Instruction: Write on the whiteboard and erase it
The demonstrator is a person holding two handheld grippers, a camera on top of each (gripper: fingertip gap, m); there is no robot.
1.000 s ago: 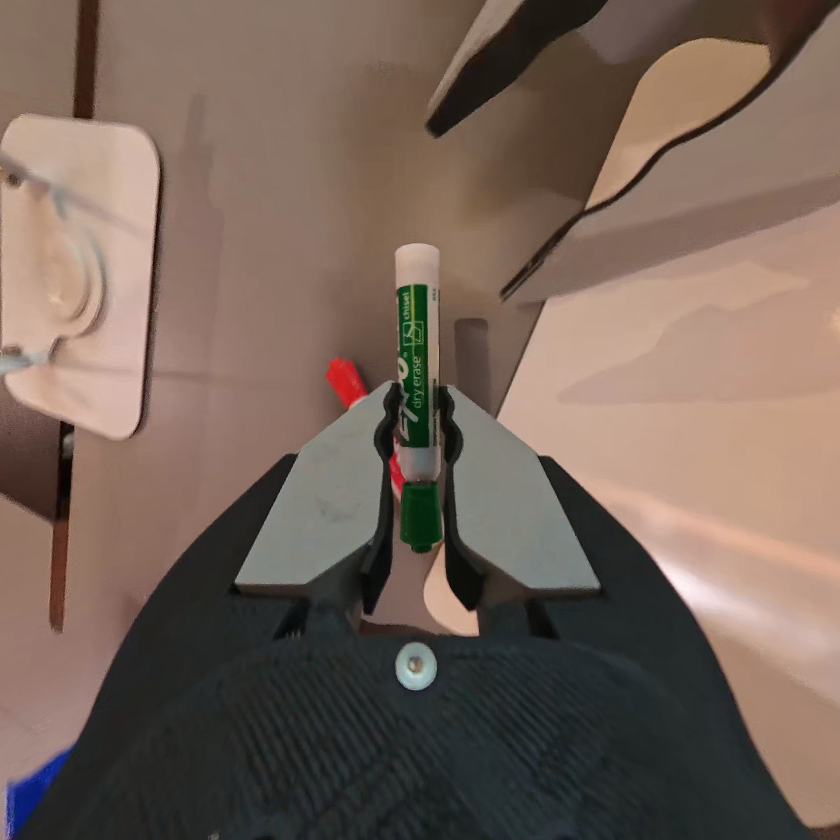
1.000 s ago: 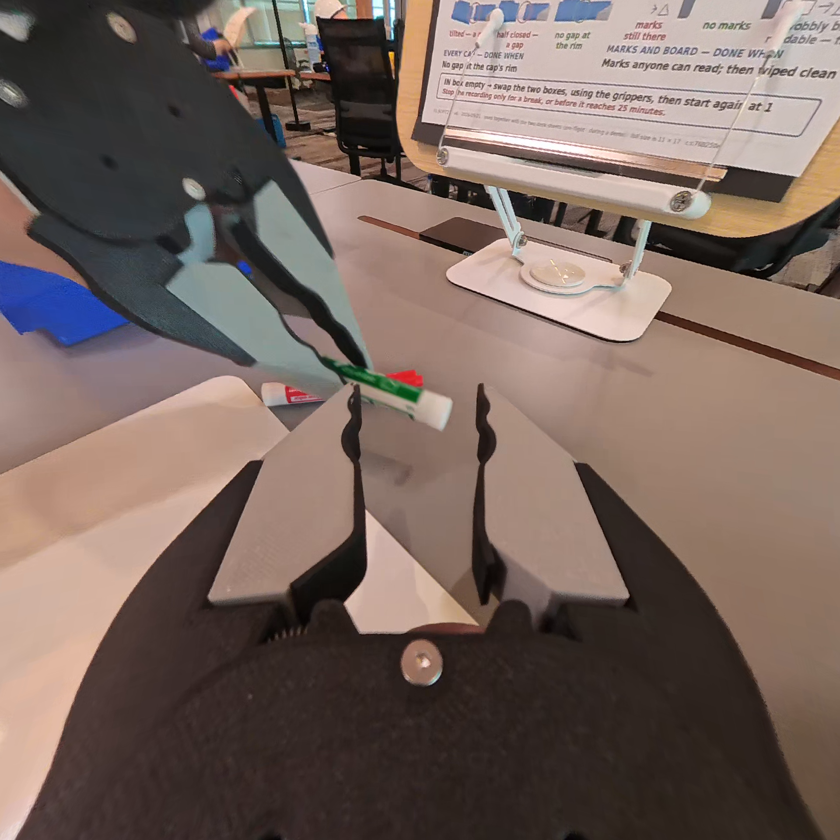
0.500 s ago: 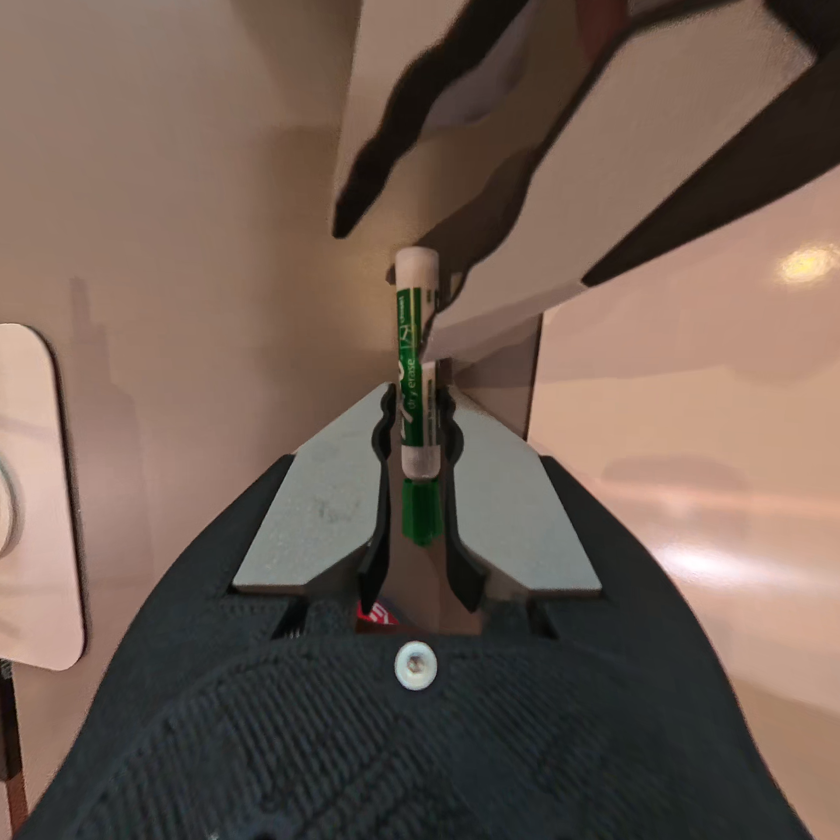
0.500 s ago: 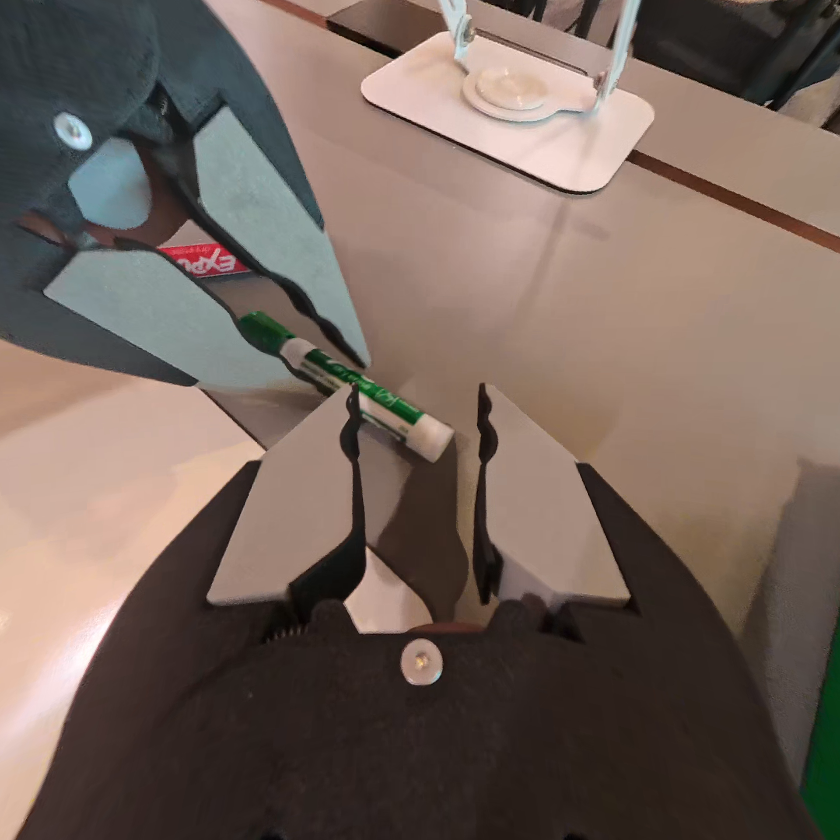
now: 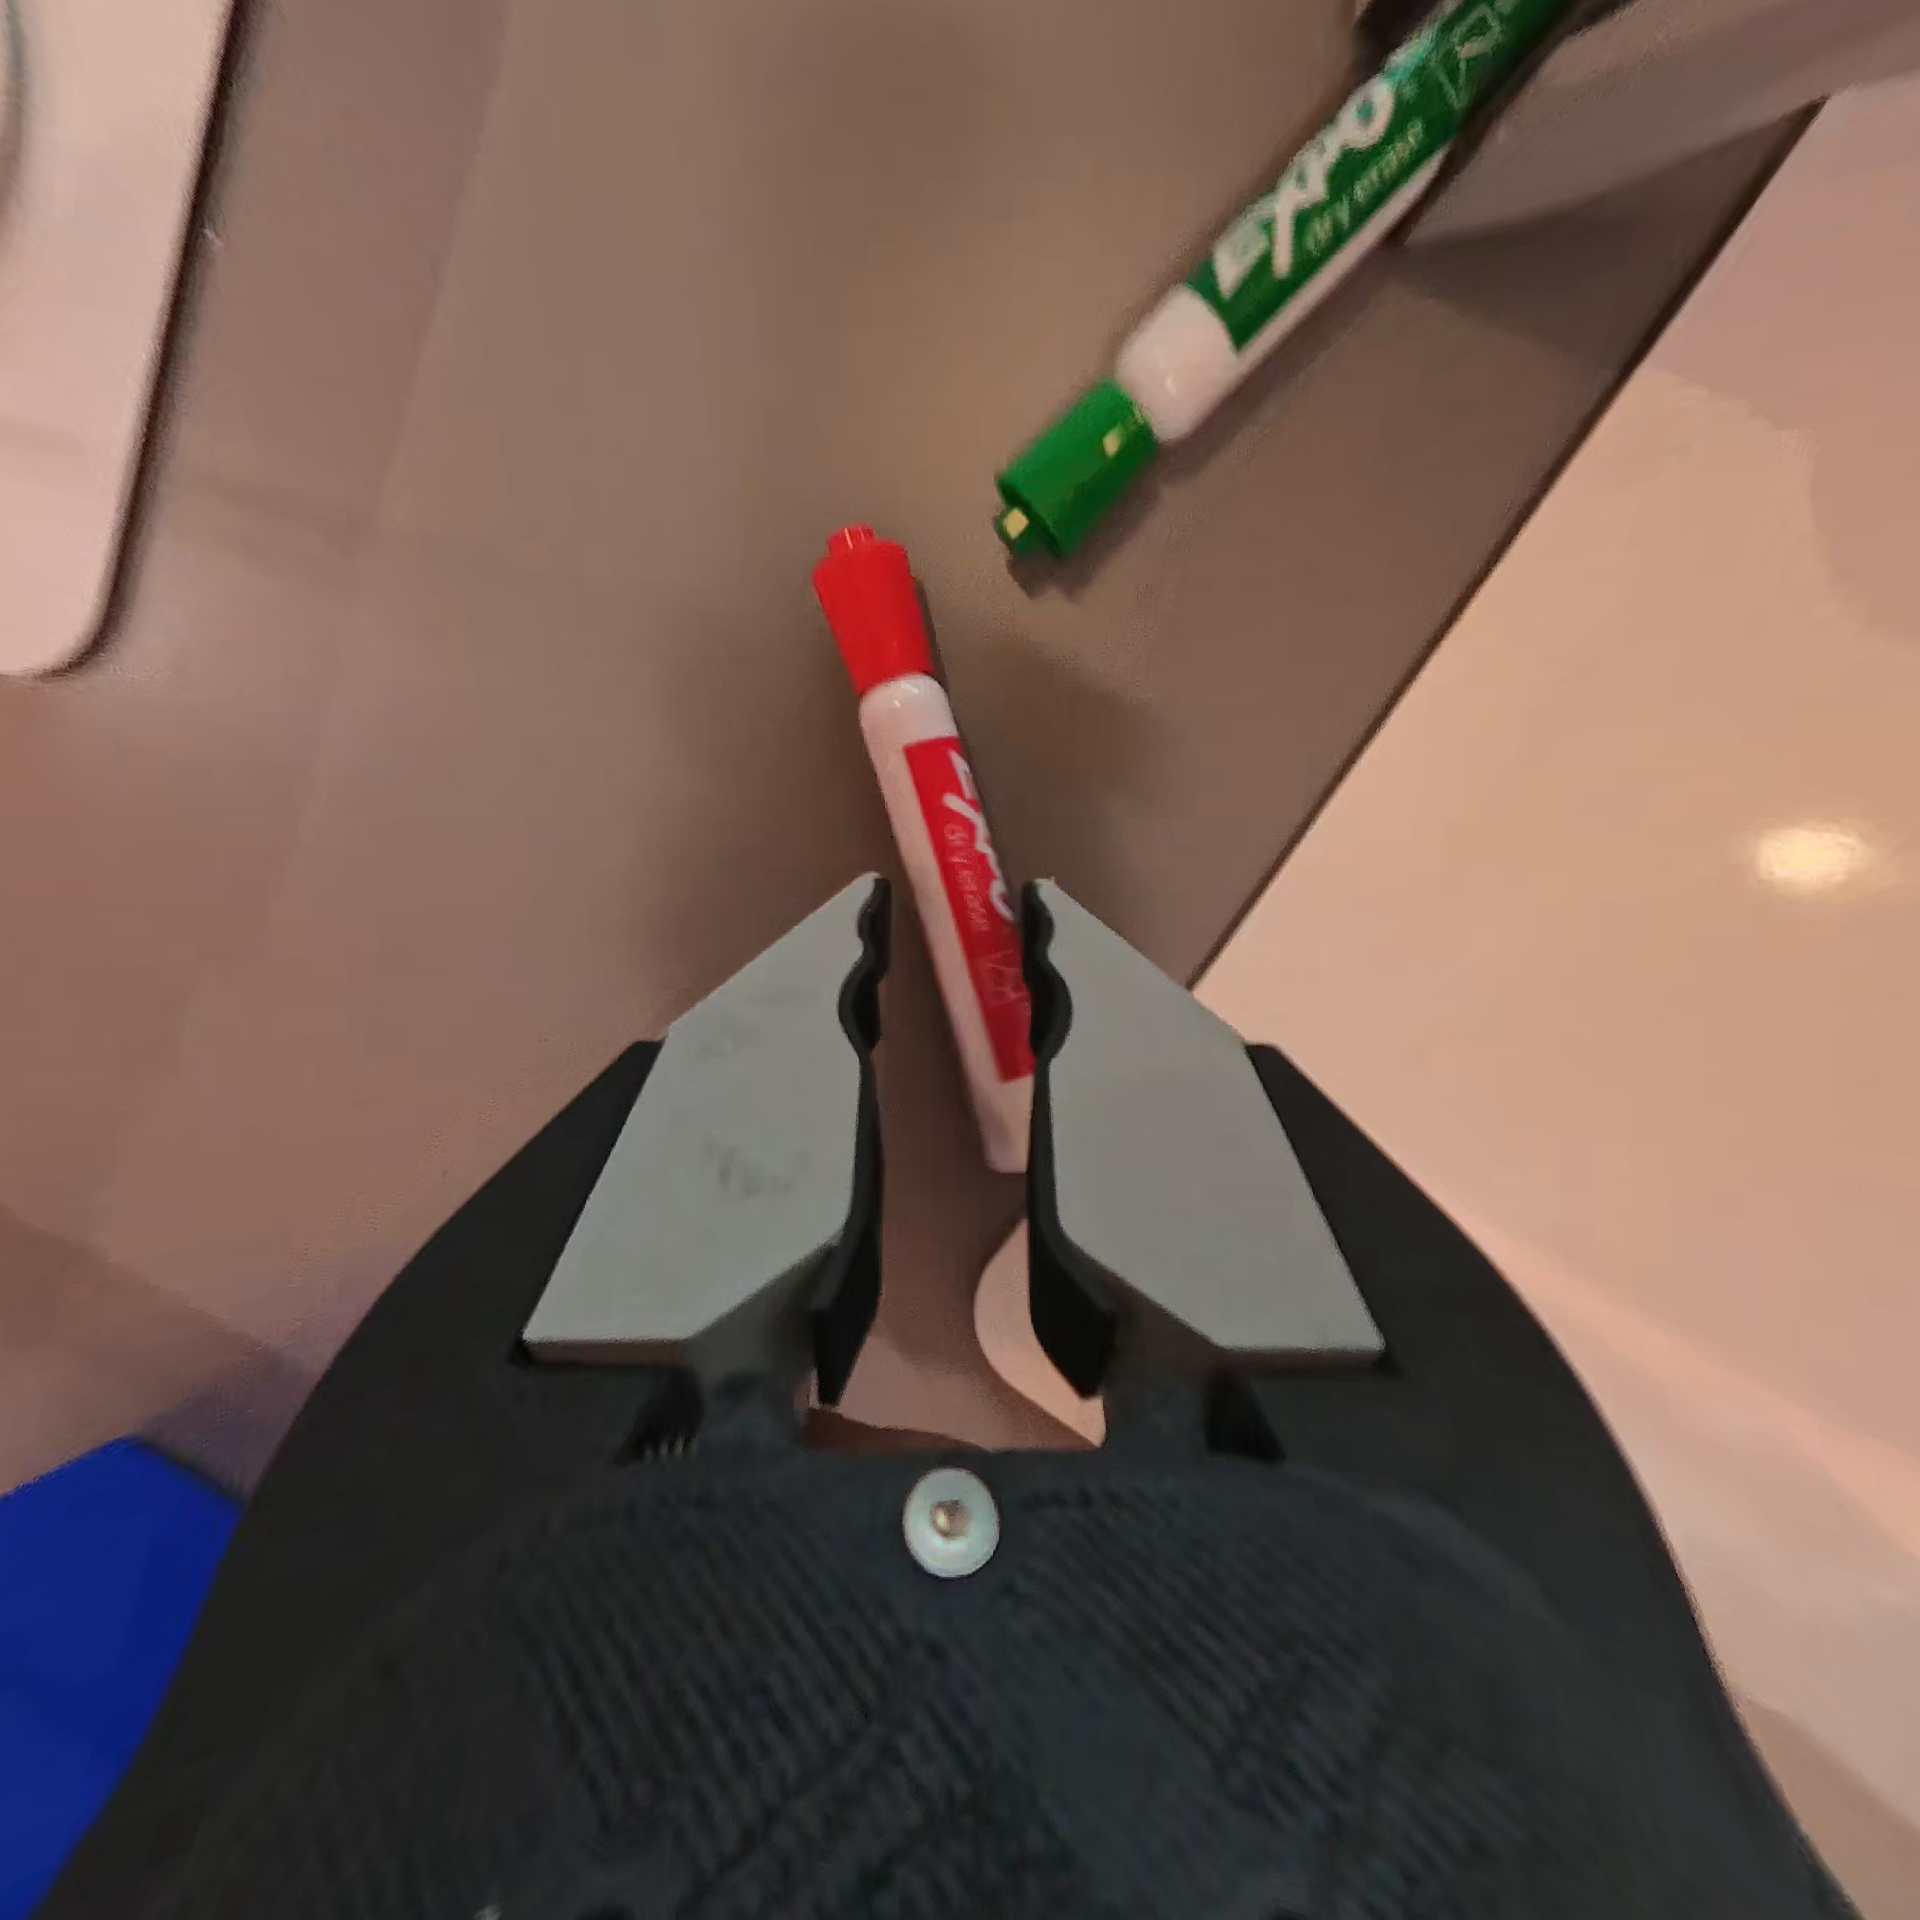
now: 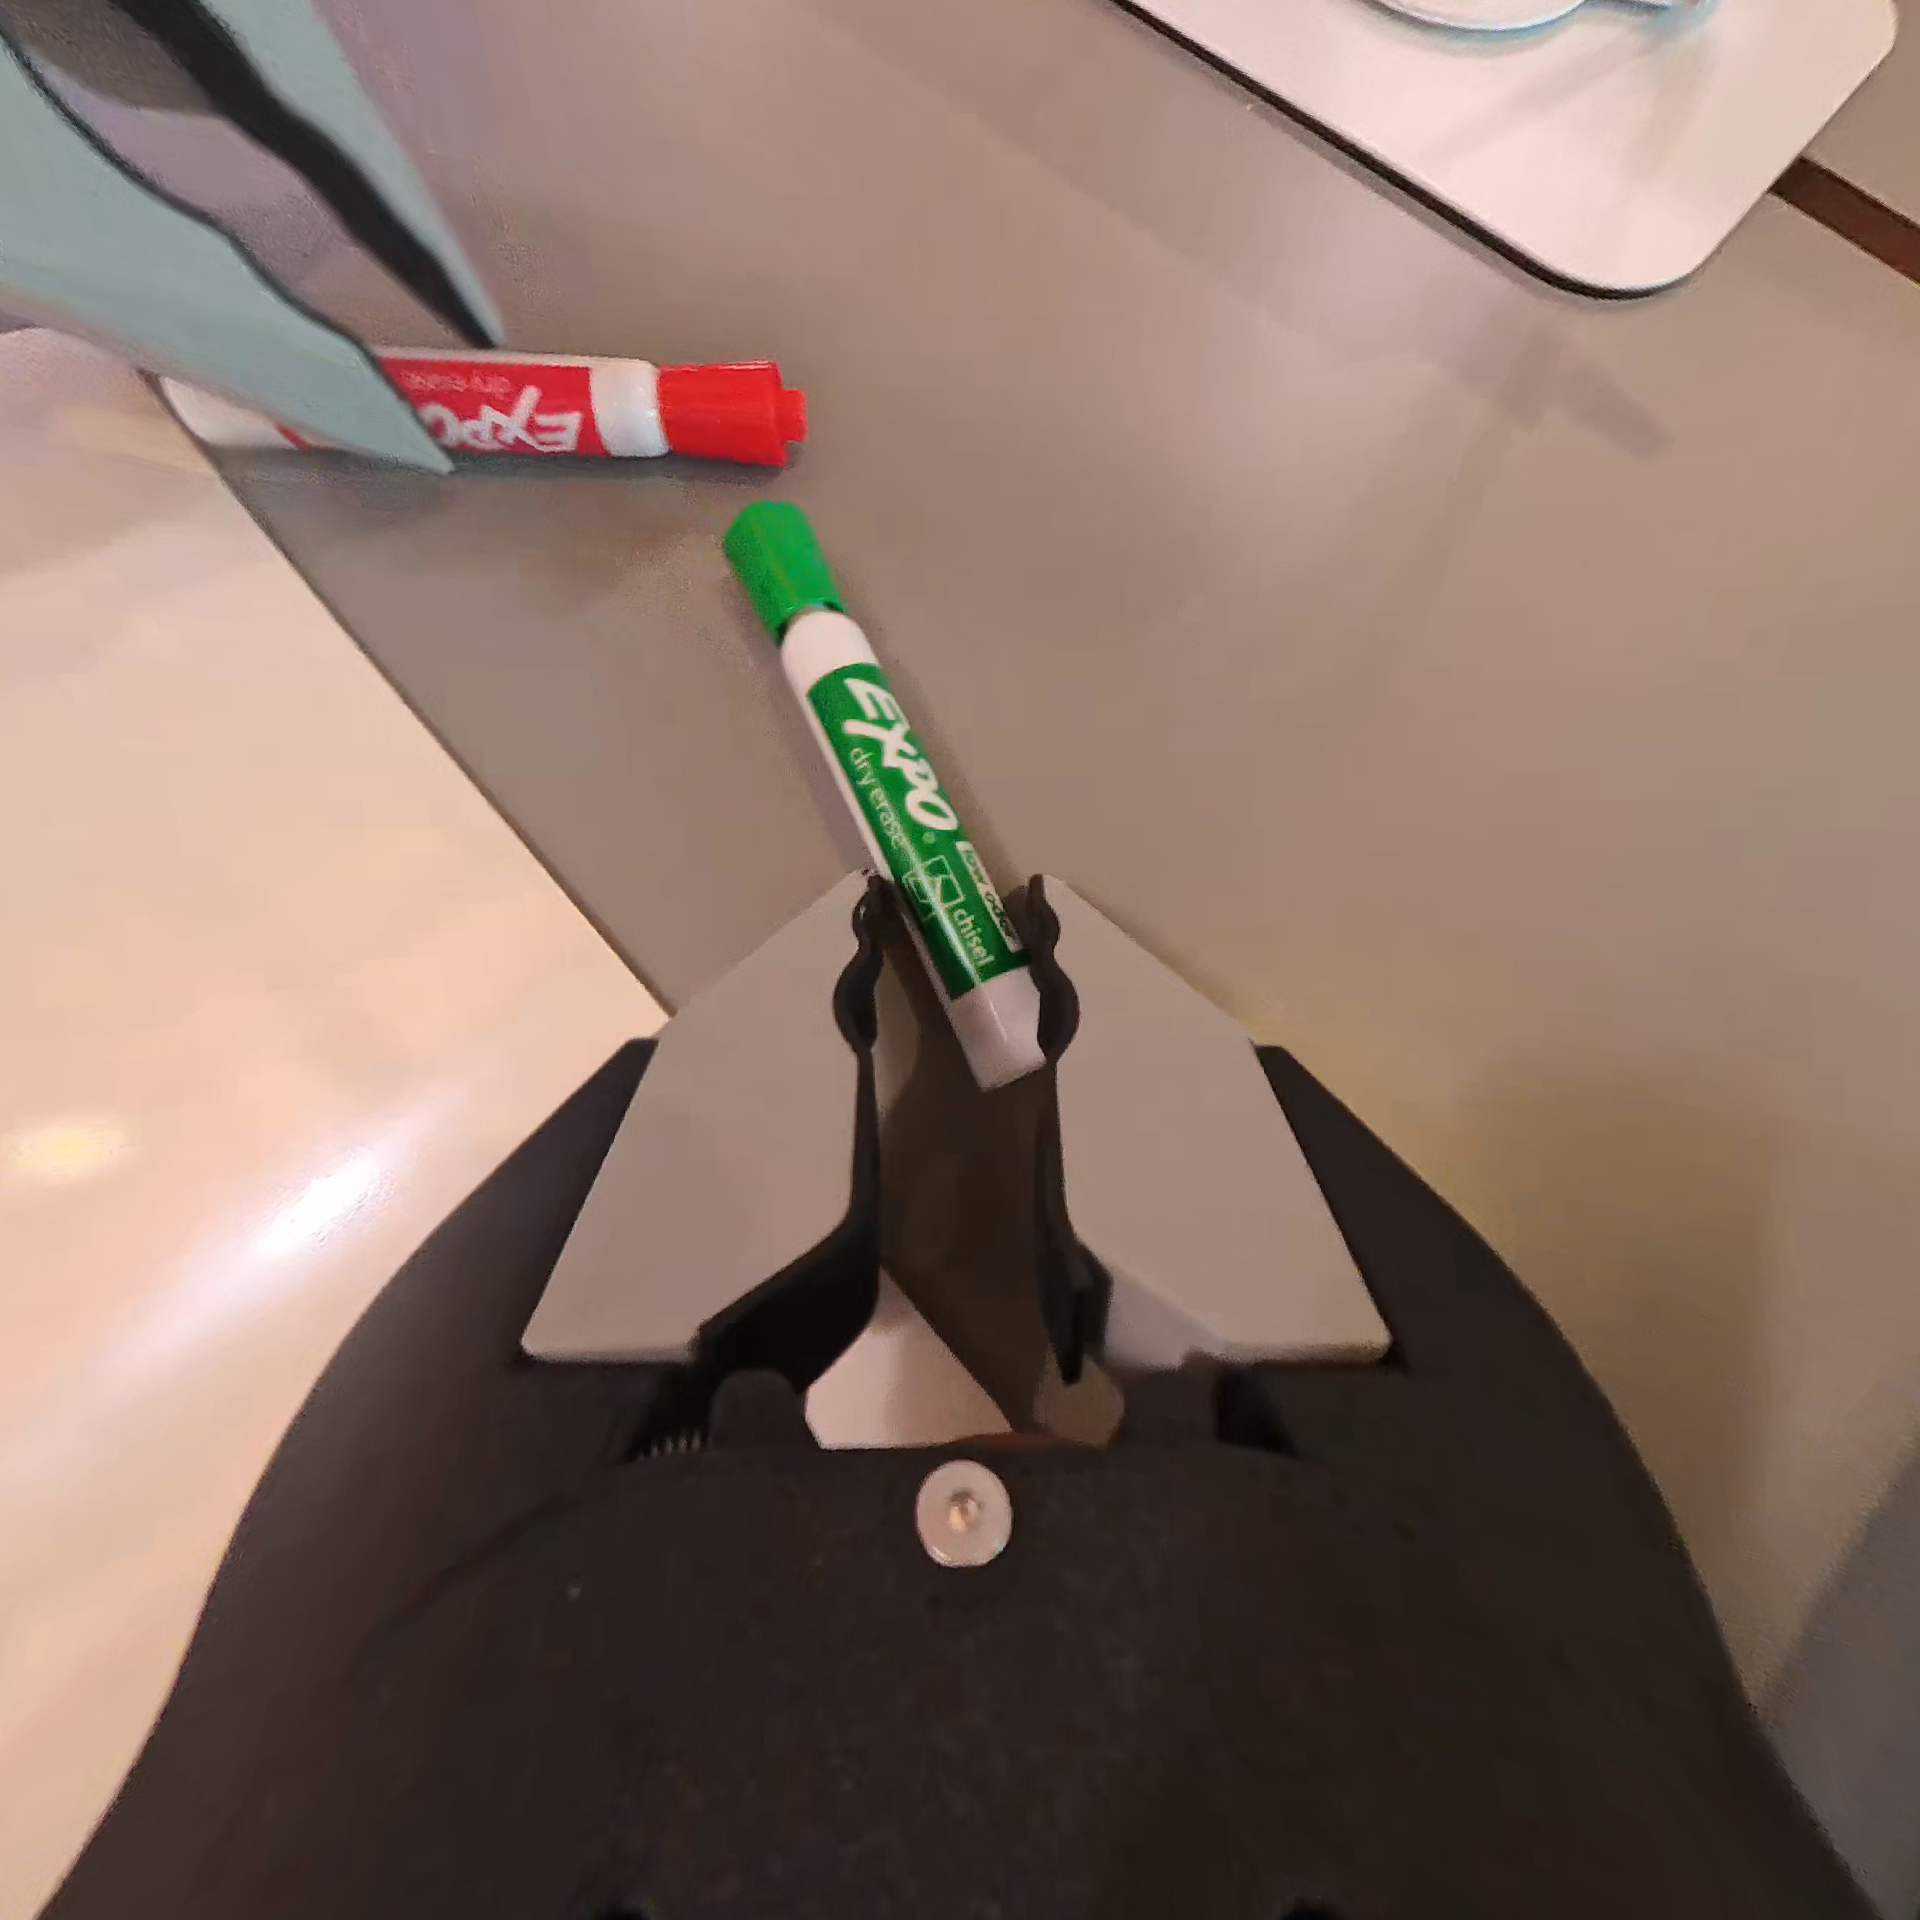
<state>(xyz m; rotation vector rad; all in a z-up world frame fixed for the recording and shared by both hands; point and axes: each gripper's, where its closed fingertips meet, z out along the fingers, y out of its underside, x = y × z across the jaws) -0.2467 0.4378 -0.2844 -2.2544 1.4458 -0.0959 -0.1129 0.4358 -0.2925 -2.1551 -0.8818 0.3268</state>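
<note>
- Green marker (image 6: 894, 800): your right gripper (image 6: 956, 894) has it by the plain tail end, and the jaws are narrowed onto the barrel. The marker sits slantwise in the grip. One fingertip (image 6: 868, 914) touches the label and the other pad bears on the white end. The cap is on and points away from the gripper.
- Seen from the left wrist, that marker hangs off the whiteboard (image 5: 1558, 935), just beyond its long edge. It is tilted cap-down, with a small shadow on the table (image 5: 520, 520) under the cap.
- Red marker (image 5: 935, 852): it lies flat on the table, capped, just beside the whiteboard's edge and near its rounded corner. Its cap points away from the board's corner.
- Your left gripper (image 5: 956, 904) holds nothing. Its jaws stand partly open above the red marker's barrel, with clear space between the near-side pad and the marker. The other finger (image 5: 1132, 1122) overlaps the barrel in view, and I cannot tell whether it touches.
- Whiteboard: pale and glossy, flat on the table, no marks on the visible part.
- White stand base (image 6: 1558, 135): on the table, well apart from the whiteboard, beyond both markers.
- Blue object (image 5: 83, 1610): at the frame edge, on the far side of your left gripper from the whiteboard. It is too cropped to identify.
</note>
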